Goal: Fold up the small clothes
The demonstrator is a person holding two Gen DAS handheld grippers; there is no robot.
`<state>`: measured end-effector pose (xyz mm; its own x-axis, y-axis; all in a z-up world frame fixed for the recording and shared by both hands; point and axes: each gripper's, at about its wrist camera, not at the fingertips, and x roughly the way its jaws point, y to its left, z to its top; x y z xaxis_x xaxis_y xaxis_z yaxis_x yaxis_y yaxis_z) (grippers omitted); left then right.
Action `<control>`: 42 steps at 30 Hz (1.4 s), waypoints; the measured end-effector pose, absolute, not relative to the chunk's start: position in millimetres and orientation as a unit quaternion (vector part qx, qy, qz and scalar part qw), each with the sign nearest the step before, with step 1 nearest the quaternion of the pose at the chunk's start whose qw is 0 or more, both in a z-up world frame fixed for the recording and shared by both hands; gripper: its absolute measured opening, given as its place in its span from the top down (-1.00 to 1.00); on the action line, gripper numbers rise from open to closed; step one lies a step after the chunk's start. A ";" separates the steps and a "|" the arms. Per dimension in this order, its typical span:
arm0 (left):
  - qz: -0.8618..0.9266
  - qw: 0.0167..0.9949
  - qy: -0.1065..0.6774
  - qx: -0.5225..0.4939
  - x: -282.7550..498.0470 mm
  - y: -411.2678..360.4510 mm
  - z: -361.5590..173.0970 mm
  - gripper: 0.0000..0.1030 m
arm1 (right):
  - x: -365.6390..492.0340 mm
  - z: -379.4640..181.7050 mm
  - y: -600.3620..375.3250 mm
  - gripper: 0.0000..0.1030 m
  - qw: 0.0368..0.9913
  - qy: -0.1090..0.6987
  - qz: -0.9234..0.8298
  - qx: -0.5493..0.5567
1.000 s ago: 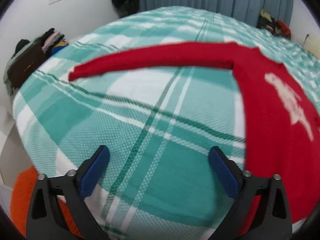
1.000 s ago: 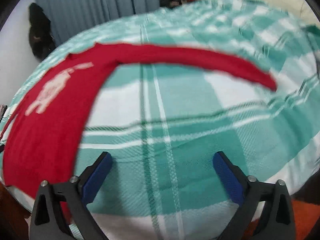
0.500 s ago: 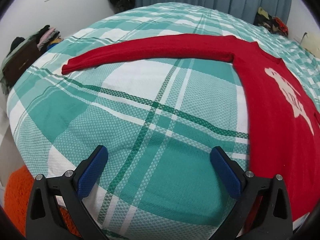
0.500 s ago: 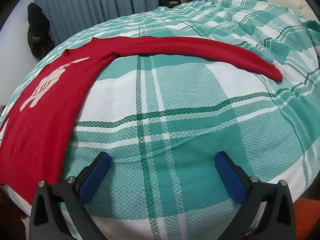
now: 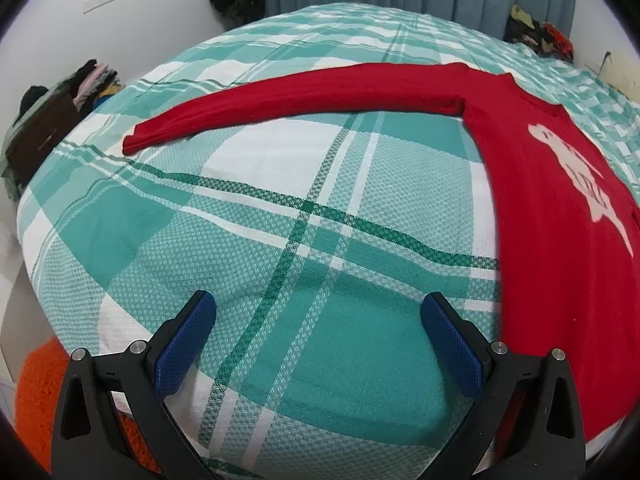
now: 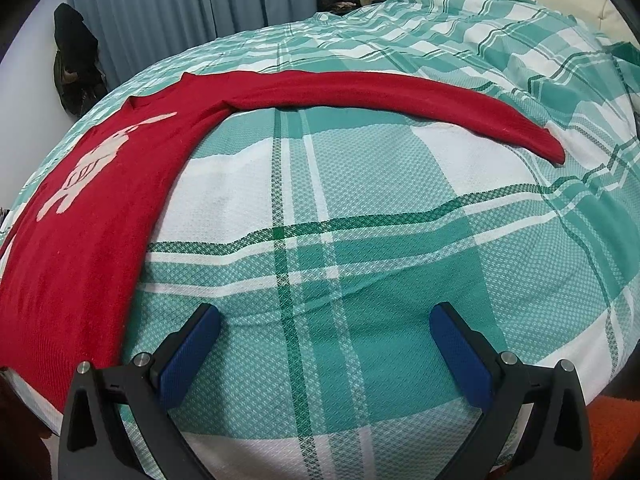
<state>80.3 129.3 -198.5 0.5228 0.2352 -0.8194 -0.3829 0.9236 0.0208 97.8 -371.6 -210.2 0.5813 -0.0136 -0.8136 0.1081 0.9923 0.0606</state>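
Observation:
A red long-sleeved sweater [image 5: 552,248] with a pale figure on its chest lies flat on the bed. In the left wrist view its body fills the right side and one sleeve [image 5: 288,100] stretches out to the left. In the right wrist view the sweater body [image 6: 88,216] is at the left and the other sleeve [image 6: 400,100] runs right, ending in a cuff. My left gripper [image 5: 320,344] hangs open over bare bedspread, left of the sweater's hem. My right gripper [image 6: 326,352] is open too, just right of the hem, holding nothing.
The bed carries a teal and white plaid bedspread [image 5: 256,240]. A pile of clothes [image 5: 60,108] sits by the wall at left. Blue curtains [image 6: 168,12] hang behind, with dark garments [image 6: 76,60] beside them. An orange rug [image 5: 36,396] lies below the bed's edge.
Both views have steadied from a blurred sweep and shifted slightly; the sweater lies still with both sleeves spread. Both grippers stay open.

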 end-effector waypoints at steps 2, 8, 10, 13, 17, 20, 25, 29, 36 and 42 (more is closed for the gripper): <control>0.178 0.869 0.455 -0.080 80.1 129.2 -198.8 -0.99 | 97.9 -210.1 -371.6 -1.00 0.888 0.457 -0.034 0.052; 0.178 0.869 0.454 -0.080 80.4 128.9 -198.7 -0.99 | 98.2 -209.8 -371.9 -1.00 0.888 0.456 -0.034 0.052; 0.179 0.869 0.454 -0.079 80.4 128.7 -198.8 -0.99 | 98.2 -209.7 -371.9 -1.00 0.888 0.456 -0.034 0.052; 0.180 0.869 0.454 -0.078 80.5 128.4 -198.4 -0.99 | 98.1 -209.6 -372.0 -1.00 0.888 0.456 -0.034 0.052; 0.180 0.869 0.454 -0.078 80.4 128.2 -198.4 -0.99 | 98.1 -209.5 -372.1 -1.00 0.888 0.456 -0.034 0.052; 0.180 0.869 0.454 -0.077 80.5 128.1 -198.4 -0.99 | 98.2 -209.5 -372.3 -1.00 0.888 0.456 -0.034 0.052; 0.182 0.869 0.453 -0.075 80.7 128.4 -198.1 -0.99 | 98.1 -209.6 -372.4 -1.00 0.888 0.456 -0.034 0.052; 0.182 0.869 0.453 -0.074 80.6 128.3 -198.2 -0.99 | 98.0 -209.6 -372.4 -1.00 0.888 0.456 -0.034 0.052; 0.182 0.870 0.453 -0.074 80.7 128.3 -198.4 -0.99 | 97.8 -209.5 -372.6 -1.00 0.888 0.455 -0.034 0.052; 0.182 0.870 0.453 -0.073 80.7 128.2 -198.4 -0.99 | 97.8 -209.4 -372.8 -1.00 0.888 0.455 -0.034 0.052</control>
<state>80.7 128.2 -198.4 0.5233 0.2506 -0.8144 -0.3833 0.9228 0.0376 97.8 -372.8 -209.4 0.5833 -0.0135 -0.8121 0.1082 0.9922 0.0612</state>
